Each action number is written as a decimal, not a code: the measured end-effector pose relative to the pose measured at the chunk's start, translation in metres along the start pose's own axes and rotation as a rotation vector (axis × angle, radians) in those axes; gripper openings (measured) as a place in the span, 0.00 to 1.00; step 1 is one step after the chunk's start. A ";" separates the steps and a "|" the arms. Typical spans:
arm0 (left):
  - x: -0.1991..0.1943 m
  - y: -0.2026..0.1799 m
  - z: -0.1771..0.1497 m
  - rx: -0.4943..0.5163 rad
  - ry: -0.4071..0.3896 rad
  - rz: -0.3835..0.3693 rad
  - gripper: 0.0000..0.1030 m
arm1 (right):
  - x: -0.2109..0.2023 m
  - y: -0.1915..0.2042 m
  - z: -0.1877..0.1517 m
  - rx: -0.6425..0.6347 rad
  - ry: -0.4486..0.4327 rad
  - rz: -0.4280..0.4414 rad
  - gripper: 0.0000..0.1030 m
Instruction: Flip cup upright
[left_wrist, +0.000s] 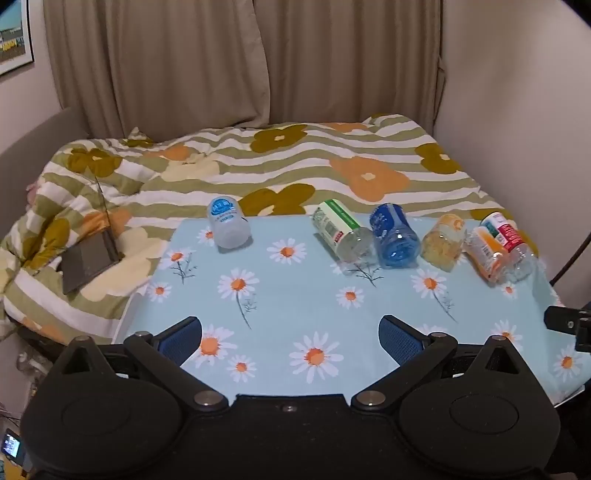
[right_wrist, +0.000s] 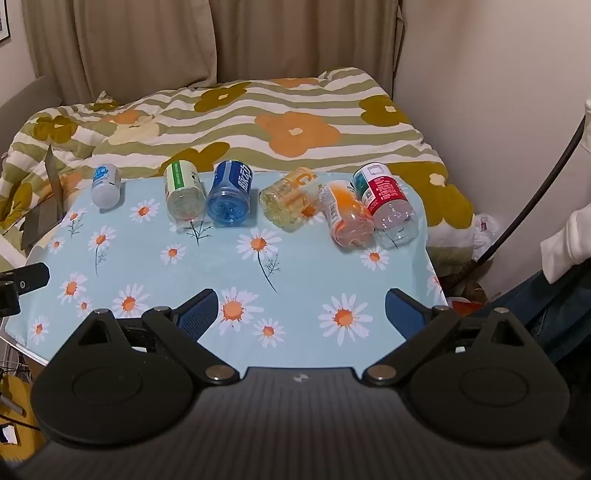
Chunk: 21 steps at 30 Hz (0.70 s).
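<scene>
Six cut-off bottle cups lie on their sides in a row along the far edge of the daisy-print tablecloth (right_wrist: 155, 266), bases toward the cameras. From left to right: a frosted white cup with a blue label (right_wrist: 106, 186) set apart from the others; a clear cup with a green-and-white label (right_wrist: 184, 192); just beside it a blue cup (right_wrist: 229, 194), the two touching or nearly so; a yellowish cup with an orange label (right_wrist: 291, 199); an orange cup (right_wrist: 347, 214); and, pressed against it, a clear cup with a red label (right_wrist: 386, 201) near the cloth's right corner.

The left gripper (left_wrist: 290, 334) hovers over the near part of the cloth, its blue-padded jaws spread wide with nothing between them. The right gripper (right_wrist: 301, 312) is likewise spread wide and empty, well short of the row.

Behind the table is a bed with a striped floral duvet (right_wrist: 295, 129), a grey laptop (left_wrist: 90, 258) lying open on its left side, and beige curtains (left_wrist: 221, 55) beyond. A person's white sleeve (right_wrist: 569, 236) shows at the right edge.
</scene>
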<state>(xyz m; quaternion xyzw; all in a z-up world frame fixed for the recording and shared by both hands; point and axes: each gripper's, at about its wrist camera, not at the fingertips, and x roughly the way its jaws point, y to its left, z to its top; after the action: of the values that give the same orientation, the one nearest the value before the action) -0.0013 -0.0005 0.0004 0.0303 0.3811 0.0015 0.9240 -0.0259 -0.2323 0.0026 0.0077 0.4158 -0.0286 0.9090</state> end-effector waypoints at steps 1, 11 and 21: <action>-0.001 0.000 0.000 0.004 -0.003 0.001 1.00 | 0.000 0.000 0.000 -0.001 0.002 0.000 1.00; -0.005 -0.004 0.001 0.028 -0.012 -0.007 1.00 | -0.001 -0.001 0.001 -0.001 0.000 -0.001 1.00; -0.006 -0.005 0.002 0.022 -0.019 -0.016 1.00 | -0.003 -0.001 0.002 0.003 -0.001 0.002 1.00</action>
<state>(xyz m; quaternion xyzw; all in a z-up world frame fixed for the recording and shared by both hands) -0.0038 -0.0053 0.0057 0.0376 0.3726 -0.0102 0.9272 -0.0264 -0.2334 0.0056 0.0095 0.4153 -0.0285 0.9092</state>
